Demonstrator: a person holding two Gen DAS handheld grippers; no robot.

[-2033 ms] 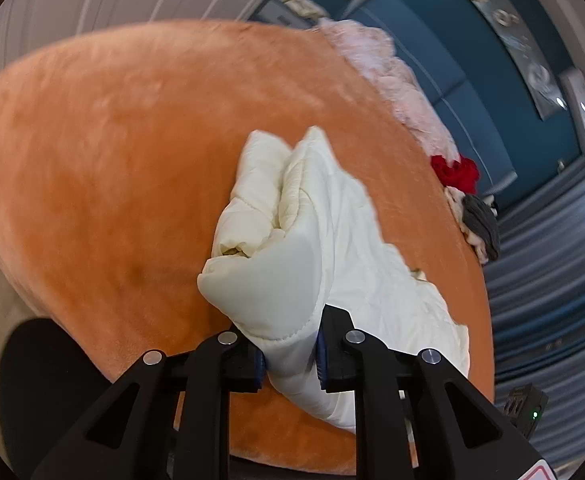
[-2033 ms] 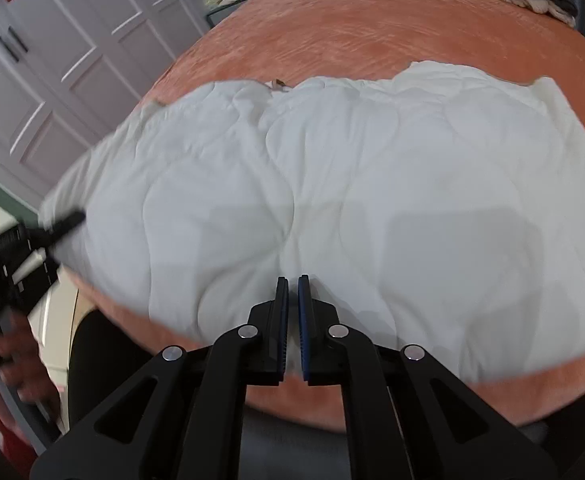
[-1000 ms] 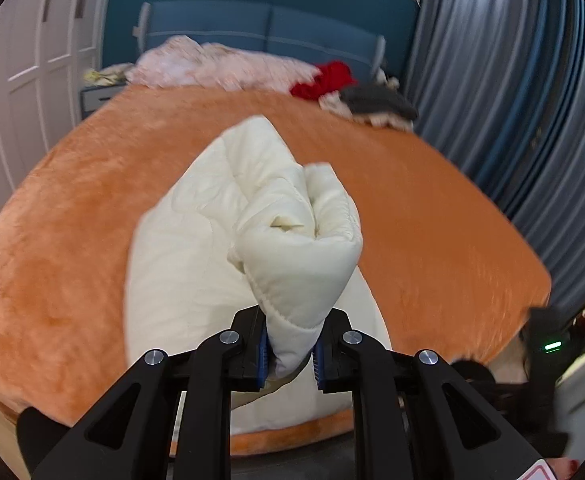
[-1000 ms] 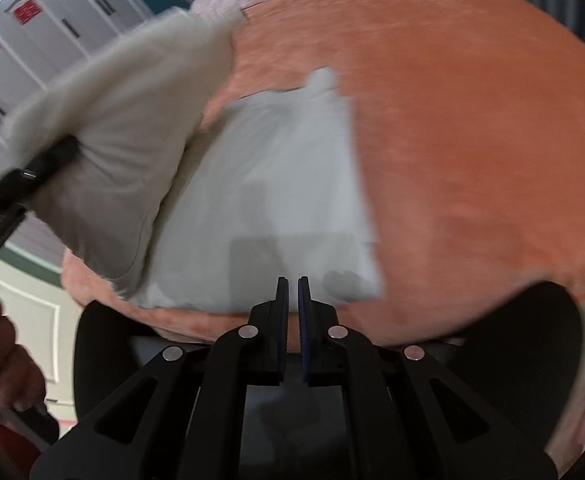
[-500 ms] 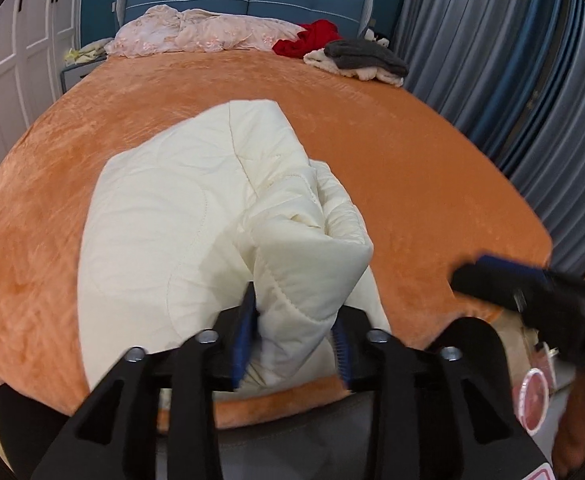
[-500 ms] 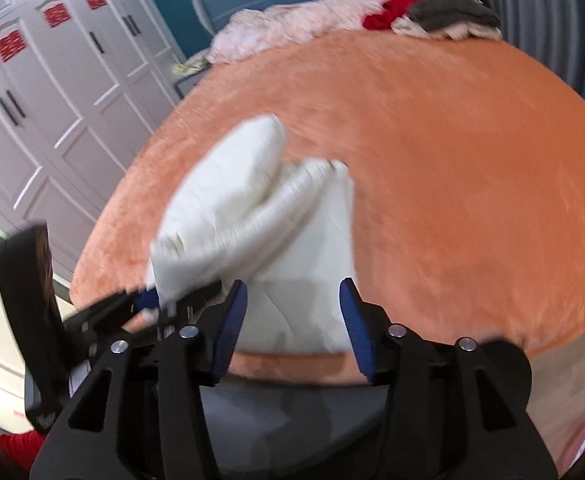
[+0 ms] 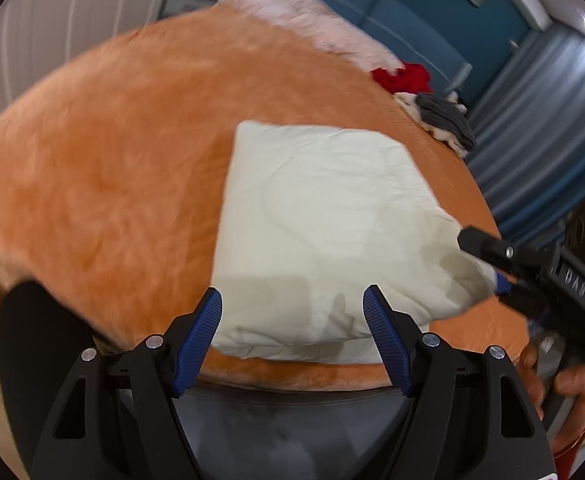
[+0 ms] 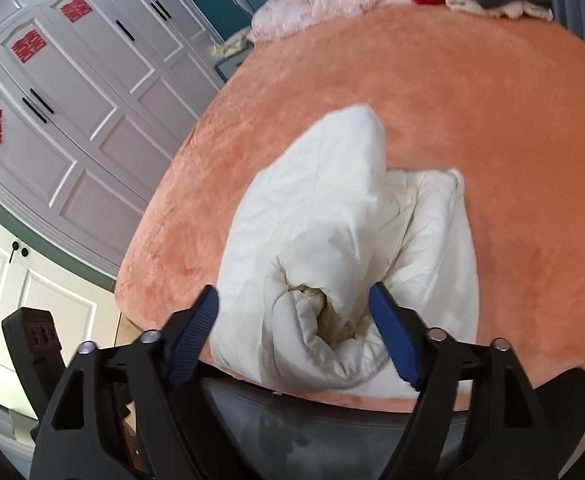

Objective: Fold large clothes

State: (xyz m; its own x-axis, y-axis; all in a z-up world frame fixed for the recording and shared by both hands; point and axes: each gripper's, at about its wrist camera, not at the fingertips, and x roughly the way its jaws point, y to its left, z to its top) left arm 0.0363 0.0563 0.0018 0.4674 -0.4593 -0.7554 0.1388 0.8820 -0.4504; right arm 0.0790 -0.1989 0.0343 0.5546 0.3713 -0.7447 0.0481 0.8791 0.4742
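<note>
My left gripper [image 7: 292, 332] is opening, jaws wide, nothing between them. The folded white quilted garment [image 7: 324, 220] lies ahead on the orange bedspread [image 7: 112, 168], long axis running away from me. My right gripper [image 8: 292, 332], also opening, straddles its near rolled corner, so it is nearer.

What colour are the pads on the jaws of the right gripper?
Blue, ribbed pads on black arms; they show best in the right wrist view.

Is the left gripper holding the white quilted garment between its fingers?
No, the left gripper has its fingers spread and opening, clear of the white quilted garment, which lies on the orange bed cover.
</note>
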